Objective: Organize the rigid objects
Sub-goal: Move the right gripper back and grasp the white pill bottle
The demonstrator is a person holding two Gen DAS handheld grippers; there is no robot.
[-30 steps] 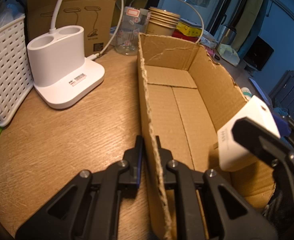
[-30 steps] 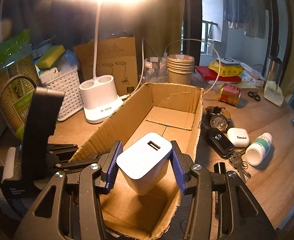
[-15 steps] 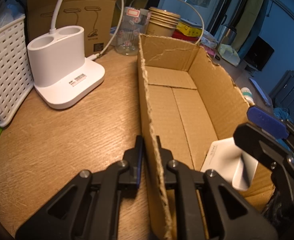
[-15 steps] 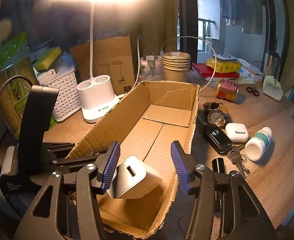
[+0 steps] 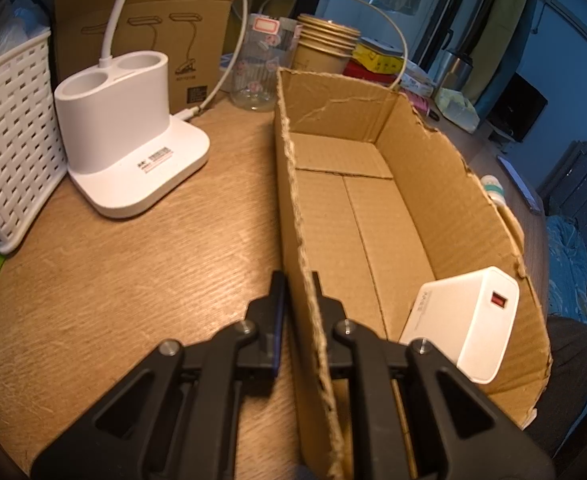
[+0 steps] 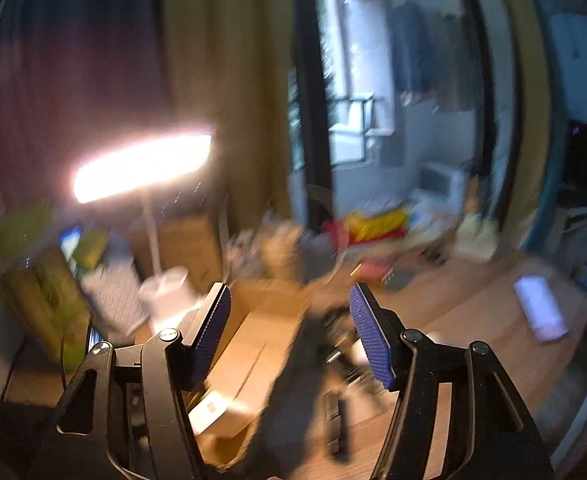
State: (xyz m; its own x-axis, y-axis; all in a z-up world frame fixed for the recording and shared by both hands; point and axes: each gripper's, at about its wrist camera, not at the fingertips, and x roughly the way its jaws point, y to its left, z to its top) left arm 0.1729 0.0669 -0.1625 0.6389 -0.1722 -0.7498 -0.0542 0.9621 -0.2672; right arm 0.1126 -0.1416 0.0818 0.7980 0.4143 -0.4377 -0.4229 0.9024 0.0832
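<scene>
A white USB charger (image 5: 465, 320) lies inside the open cardboard box (image 5: 445, 200), at its near right corner, leaning on the right wall. My left gripper (image 5: 298, 284) is shut on the box's left wall, one finger on each side. My right gripper (image 6: 289, 332) is open and empty, raised high above the box and tilted up. The right wrist view is blurred; the charger (image 6: 209, 410) shows faintly below the left finger, in the box (image 6: 253, 344).
A white lamp base (image 5: 129, 136) and a white woven basket (image 5: 9, 136) stand left of the box. A glass jar (image 5: 259, 68) and stacked paper cups (image 5: 325, 46) stand behind it. A phone (image 6: 539, 308) and blurred small items lie on the wooden table (image 5: 113, 272) right of the box.
My right gripper opened and let the charger drop into the box, then rose and tilted upward out of the left wrist view. The left gripper has kept its hold on the box wall.
</scene>
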